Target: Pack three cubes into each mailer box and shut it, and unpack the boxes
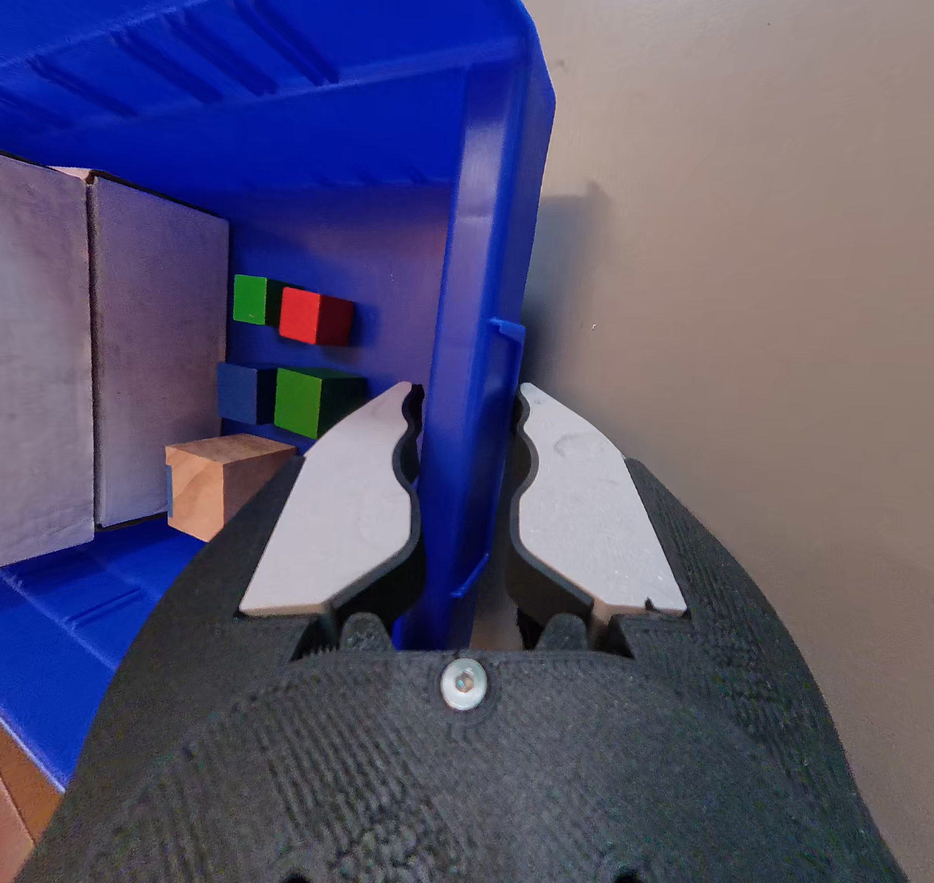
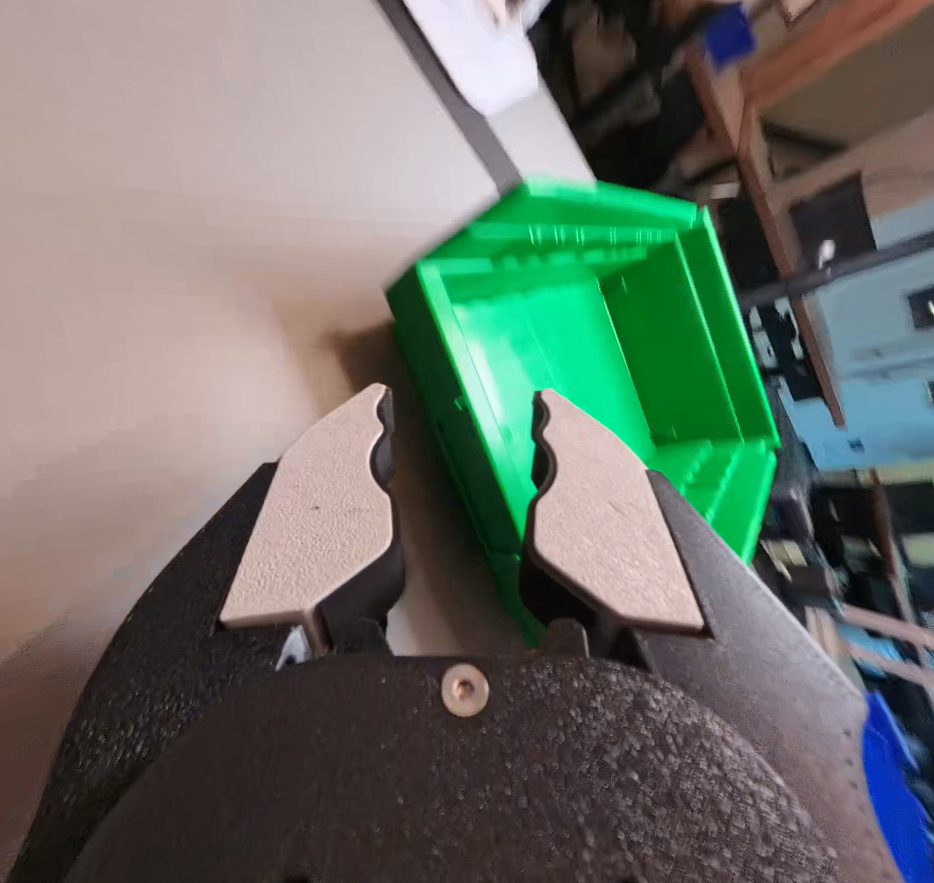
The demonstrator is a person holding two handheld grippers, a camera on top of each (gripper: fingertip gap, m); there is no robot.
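each gripper straddling a bin wall

in the blue bin [image 1: 475,303], two white mailer boxes [image 1: 101,353] stand at left. beside them lie a green cube [image 1: 250,299], a red cube [image 1: 300,314], a dark blue cube [image 1: 237,391], another green cube [image 1: 300,401] and a wooden cube [image 1: 212,485]. the left gripper [image 1: 467,399] clamps the bin's right wall. the right gripper [image 2: 462,404] has its jaws parted around the green bin [image 2: 556,353] wall; whether they grip is unclear.
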